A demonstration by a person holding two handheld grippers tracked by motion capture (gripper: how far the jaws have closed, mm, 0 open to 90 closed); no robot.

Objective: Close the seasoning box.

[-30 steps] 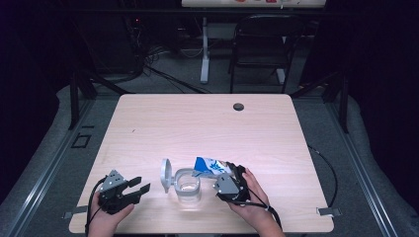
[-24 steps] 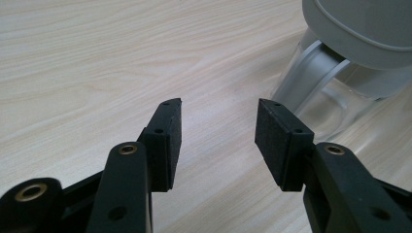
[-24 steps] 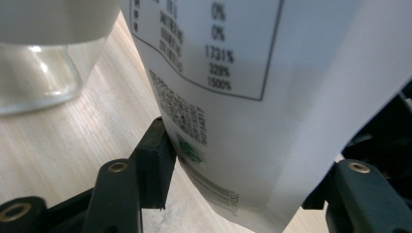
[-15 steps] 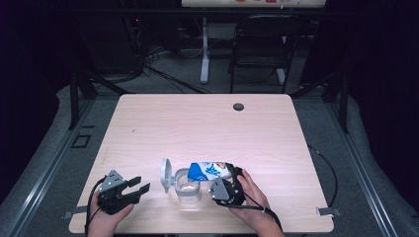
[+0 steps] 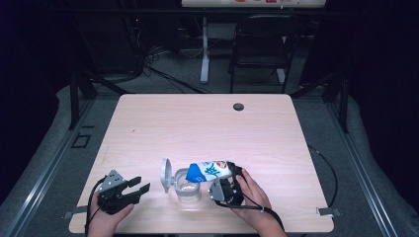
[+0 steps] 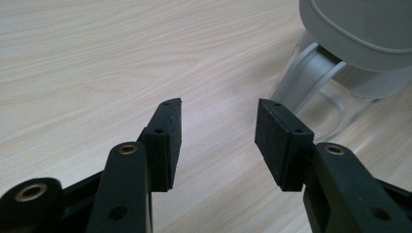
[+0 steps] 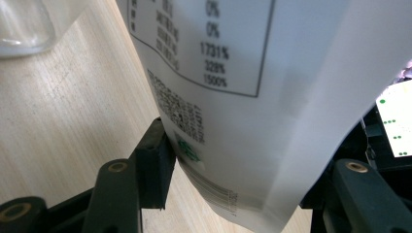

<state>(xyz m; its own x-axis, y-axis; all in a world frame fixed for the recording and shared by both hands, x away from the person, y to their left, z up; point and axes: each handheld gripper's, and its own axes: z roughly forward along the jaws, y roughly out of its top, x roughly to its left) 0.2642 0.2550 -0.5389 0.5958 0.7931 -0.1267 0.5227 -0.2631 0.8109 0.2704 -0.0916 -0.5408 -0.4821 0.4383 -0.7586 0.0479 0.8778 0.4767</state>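
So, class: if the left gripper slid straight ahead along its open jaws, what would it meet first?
Probably the clear container with its grey flip lid. It stands ahead and slightly to one side of the left gripper, so a dead-straight path might just graze it; bare table lies between.

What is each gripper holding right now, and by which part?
The right gripper clamps the white-and-blue pouch near its bottom end, tipped over the clear container. The left gripper holds nothing.

Printed figures 0%, 0%, 1731%, 328%, 1500% in a boxed table on the white pouch (image 7: 233,97).
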